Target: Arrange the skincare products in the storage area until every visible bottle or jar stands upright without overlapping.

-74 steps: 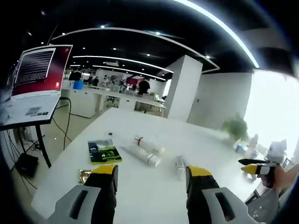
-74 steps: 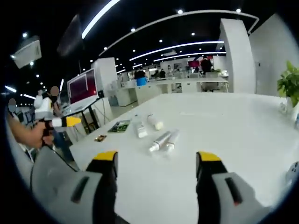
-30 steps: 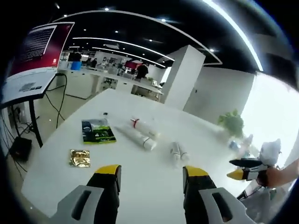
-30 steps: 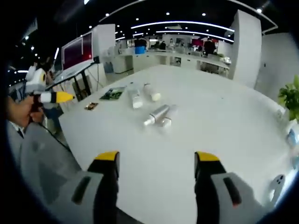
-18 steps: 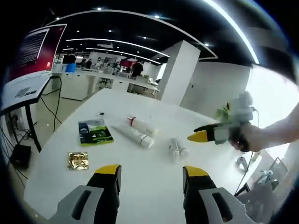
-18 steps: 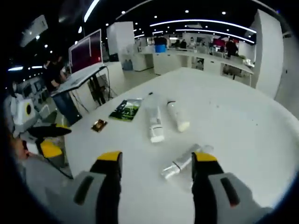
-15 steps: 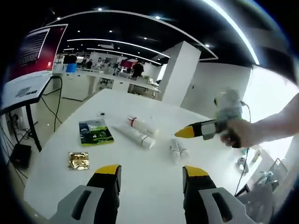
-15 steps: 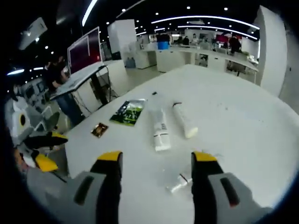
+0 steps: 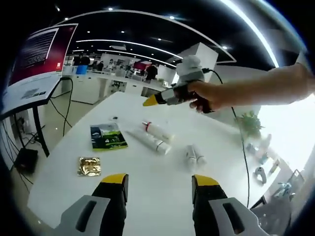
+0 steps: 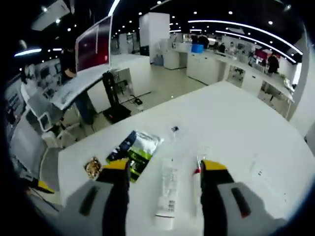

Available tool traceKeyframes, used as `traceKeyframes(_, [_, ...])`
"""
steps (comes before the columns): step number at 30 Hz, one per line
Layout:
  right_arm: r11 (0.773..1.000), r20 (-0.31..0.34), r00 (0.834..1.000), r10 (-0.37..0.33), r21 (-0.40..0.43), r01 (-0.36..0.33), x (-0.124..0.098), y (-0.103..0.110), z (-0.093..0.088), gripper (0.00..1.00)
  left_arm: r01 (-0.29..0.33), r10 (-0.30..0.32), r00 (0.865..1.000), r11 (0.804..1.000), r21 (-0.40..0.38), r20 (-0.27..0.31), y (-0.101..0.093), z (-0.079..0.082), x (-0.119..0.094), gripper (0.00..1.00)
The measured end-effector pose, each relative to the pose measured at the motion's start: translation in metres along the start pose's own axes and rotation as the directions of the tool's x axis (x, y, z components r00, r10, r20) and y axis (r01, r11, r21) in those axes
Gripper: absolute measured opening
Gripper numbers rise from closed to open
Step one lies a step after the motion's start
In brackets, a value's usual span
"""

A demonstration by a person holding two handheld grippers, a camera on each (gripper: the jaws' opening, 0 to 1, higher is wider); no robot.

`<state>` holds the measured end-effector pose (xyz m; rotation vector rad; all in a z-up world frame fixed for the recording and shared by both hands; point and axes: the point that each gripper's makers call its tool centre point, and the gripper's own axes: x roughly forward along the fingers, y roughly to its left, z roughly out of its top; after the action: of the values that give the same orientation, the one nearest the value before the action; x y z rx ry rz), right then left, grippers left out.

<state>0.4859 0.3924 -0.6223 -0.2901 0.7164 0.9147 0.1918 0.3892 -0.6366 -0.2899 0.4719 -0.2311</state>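
you're above the white table (image 9: 162,182) now, and every skincare item lies flat on it. in the left gripper view, two long white tubes (image 9: 150,140) lie side by side mid-table, one with a red band at its neck, and a shorter pale pair of bottles (image 9: 193,156) rests just beside them, nearer you. your left gripper (image 9: 158,181) hangs back with its yellow-tipped jaws apart, holding nothing. your right gripper (image 9: 149,101), hand around it, reaches across above the long tubes; i can't tell from here whether its tips are apart.

the right gripper view settles that: right gripper (image 10: 162,169) spread wide and empty, straddling the printed white tube (image 10: 167,191) directly below. a second slim tube just beside it is partly hidden by the jaw, probably the red-banded one.

these look light, smooth and slippery, likely soft-walled, so squeeze gently near the firm capped end and stand each on its flat cap.

the green-and-black sachet (image 10: 135,151) and crinkled gold foil packet (image 10: 92,167) lie off to one side.
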Motion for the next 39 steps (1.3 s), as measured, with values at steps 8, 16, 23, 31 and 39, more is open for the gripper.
traceKeyframes(8, [0.986, -0.233, 0.962, 0.145, 0.121, -0.119, 0.029, 0.009, -0.058, 0.45, -0.015, 0.014, 1.000, 0.999, -0.041, -0.022, 0.004, -0.003, 0.003, 0.54])
traceKeyframes(16, [0.995, -0.339, 0.936, 0.094, 0.051, -0.081, 0.042, 0.008, -0.121, 0.41, -0.037, 0.036, 0.999, 0.998, -0.048, -0.035, 0.009, -0.006, 0.006, 0.53])
traceKeyframes(23, [0.998, -0.370, 0.928, -0.040, -0.055, 0.022, 0.051, 0.002, -0.150, 0.39, -0.062, 0.061, 0.998, 0.998, -0.031, -0.035, 0.012, -0.006, 0.007, 0.52])
traceKeyframes(31, [0.990, -0.278, 0.960, 0.011, 0.141, 0.030, 0.042, 0.005, -0.151, 0.25, -0.080, 0.078, 0.997, 0.995, -0.056, -0.028, 0.018, -0.006, 0.004, 0.53])
traceKeyframes(39, [0.975, -0.166, 0.981, 0.101, 0.213, -0.064, 0.006, 0.022, -0.145, 0.20, -0.077, 0.076, 0.997, 0.996, -0.048, -0.023, 0.017, -0.005, 0.004, 0.52])
